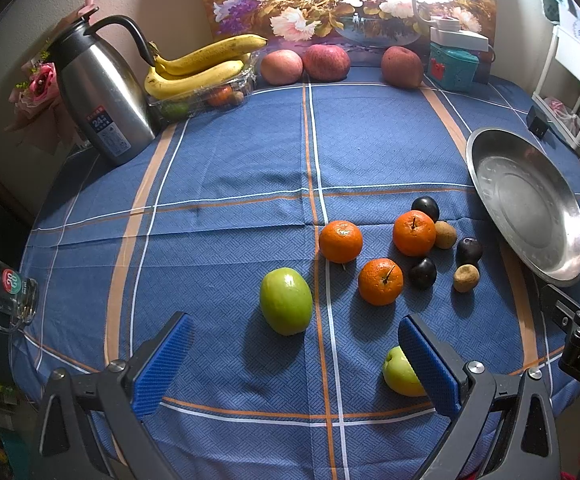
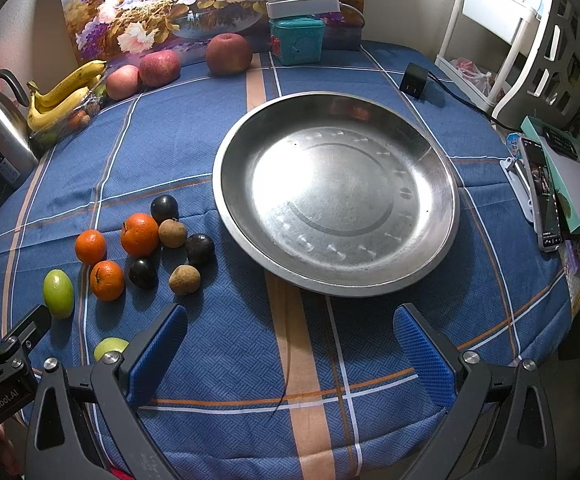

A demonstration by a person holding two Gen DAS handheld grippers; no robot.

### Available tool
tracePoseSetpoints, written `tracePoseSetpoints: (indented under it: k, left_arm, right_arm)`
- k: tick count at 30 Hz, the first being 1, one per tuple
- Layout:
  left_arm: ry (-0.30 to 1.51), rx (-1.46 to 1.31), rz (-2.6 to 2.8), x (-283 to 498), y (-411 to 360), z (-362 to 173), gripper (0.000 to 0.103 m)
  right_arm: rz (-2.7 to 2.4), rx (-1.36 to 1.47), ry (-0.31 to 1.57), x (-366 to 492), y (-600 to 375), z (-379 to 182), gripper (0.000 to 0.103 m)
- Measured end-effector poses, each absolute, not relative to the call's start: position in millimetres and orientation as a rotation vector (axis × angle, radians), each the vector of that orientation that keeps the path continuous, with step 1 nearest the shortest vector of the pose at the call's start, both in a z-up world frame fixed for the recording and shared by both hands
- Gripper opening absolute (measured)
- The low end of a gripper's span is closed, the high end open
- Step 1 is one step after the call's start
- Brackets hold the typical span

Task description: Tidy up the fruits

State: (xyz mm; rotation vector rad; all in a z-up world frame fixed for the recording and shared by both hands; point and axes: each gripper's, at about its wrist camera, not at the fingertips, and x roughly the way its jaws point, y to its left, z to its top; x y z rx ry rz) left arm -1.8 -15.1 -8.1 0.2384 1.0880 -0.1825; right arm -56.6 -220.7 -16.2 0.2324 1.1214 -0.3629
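Loose fruit lies on the blue checked tablecloth: three oranges (image 1: 340,241) (image 2: 139,234), three dark plums (image 1: 425,208) (image 2: 200,249), two brown kiwis (image 1: 466,278) (image 2: 184,279) and two green apples (image 1: 286,301) (image 2: 58,293). The second green apple (image 1: 399,374) (image 2: 109,347) is partly hidden behind a finger. An empty steel plate (image 1: 529,200) (image 2: 335,192) sits right of the fruit. My left gripper (image 1: 295,364) hovers open just short of the larger green apple. Open too, my right gripper (image 2: 290,354) hangs in front of the plate's near rim.
At the back stand a steel kettle (image 1: 102,92), bananas (image 1: 198,66) on a clear box, three red apples (image 1: 325,62), a teal box (image 1: 453,66) and a flower painting. A glass mug (image 1: 10,292) sits at the left edge. A phone (image 2: 543,196) and charger (image 2: 413,80) lie right.
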Motion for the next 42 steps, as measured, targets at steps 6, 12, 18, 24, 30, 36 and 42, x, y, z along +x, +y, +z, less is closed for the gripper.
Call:
tracePoseSetpoints:
  k: [6,12,18,24,30,36,42]
  left_arm:
    - [1.126,0.196,-0.203,3.2,-10.0,-14.3,0.103]
    - [1.184,0.095,-0.192,17.2,10.2,-23.6,0.103]
    - [1.209,0.011,-0.208,28.2,32.6,-24.9,0.103]
    - [1.257,-0.071,-0.249,36.7,52.5,-30.9,0.103]
    - [1.236,-0.073,-0.27,41.7,63.1,-27.8,0.103]
    - [1.202,-0.061,-0.357,48.5,61.7,-22.9,0.103]
    - [1.262,0.046,-0.363,55.3,44.2,-38.3,0.103]
  right_arm:
    - [-0.36,0.23,1.123,-56.8,-219.2,-17.8,0.103]
    - [-0.296,0.222,1.152,-49.4,-202.6,-22.7,0.103]
    - [-0.21,0.308,1.19,-40.4,-181.6,-26.7,0.103]
    - [-0.178,0.294,1.234,-30.3,-151.1,-31.7,0.103]
    - [-0.138,0.332,1.271,-25.0,-130.0,-37.9,0.103]
    - [-0.135,0.324,1.304,-22.6,-118.9,-46.0,0.103]
    - [-0.155,0.332,1.331,-20.2,-118.5,-54.9,0.103]
